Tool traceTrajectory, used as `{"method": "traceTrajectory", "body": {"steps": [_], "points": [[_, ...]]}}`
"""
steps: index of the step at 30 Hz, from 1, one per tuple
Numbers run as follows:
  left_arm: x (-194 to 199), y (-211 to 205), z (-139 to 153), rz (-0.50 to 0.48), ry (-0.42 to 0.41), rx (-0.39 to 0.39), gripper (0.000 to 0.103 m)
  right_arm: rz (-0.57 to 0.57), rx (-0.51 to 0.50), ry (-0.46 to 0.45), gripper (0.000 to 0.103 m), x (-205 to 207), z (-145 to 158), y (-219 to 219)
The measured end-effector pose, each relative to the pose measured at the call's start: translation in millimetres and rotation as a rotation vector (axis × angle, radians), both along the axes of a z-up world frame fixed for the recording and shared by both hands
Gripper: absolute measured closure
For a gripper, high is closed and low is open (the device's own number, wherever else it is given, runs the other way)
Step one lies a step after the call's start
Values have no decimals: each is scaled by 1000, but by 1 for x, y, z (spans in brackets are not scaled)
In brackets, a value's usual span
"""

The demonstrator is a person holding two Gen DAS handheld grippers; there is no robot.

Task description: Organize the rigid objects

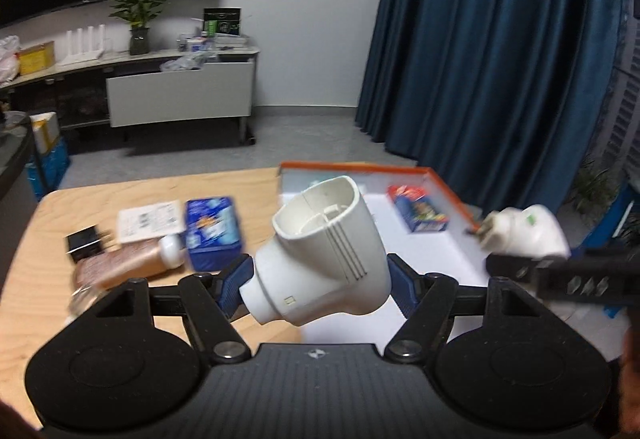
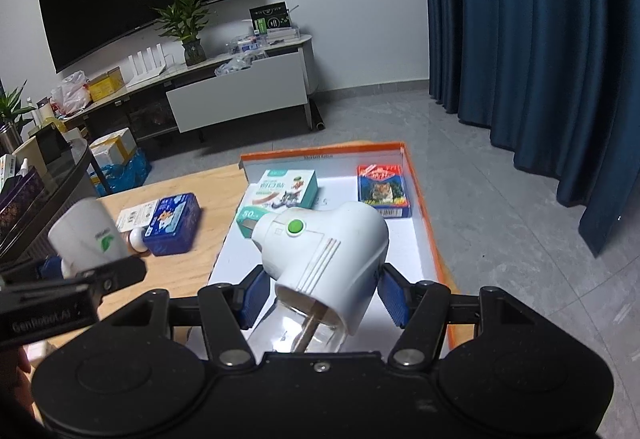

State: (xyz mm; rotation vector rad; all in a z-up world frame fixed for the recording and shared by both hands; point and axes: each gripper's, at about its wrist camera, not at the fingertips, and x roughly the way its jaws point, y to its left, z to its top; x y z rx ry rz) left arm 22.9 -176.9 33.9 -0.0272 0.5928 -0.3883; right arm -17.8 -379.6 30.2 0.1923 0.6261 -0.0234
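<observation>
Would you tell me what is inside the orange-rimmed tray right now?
The orange-rimmed tray holds a green-and-white box and a tiger-print box. The white plug-in device in the right gripper hides part of the tray floor.

Left wrist camera looking forward and down along its fingers, close over the table (image 1: 132, 195), right wrist camera sitting close above the tray (image 2: 424, 215), both facing the TV wall and curtain (image 2: 540, 39), sharing tray, blue box (image 2: 172, 225), each catching the other gripper.
</observation>
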Motion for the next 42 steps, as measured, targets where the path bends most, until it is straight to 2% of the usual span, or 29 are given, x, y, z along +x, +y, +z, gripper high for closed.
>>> {"method": "traceTrajectory", "body": {"steps": [2,9,19,42], "points": [[5,-12,10,-18,-7,-20,31,-8,-3,-8,31,2,3,-4],[22,-45,30,-58,-51,10,31,-40,-26,-55,31,10,22,-23],[24,-49,13,-44,25,40,31,-38,-30,-31,31,18,13,-30],[25,-54,8,-33,67,46,31,-27,-48,16,31,39,3,-26]]}}
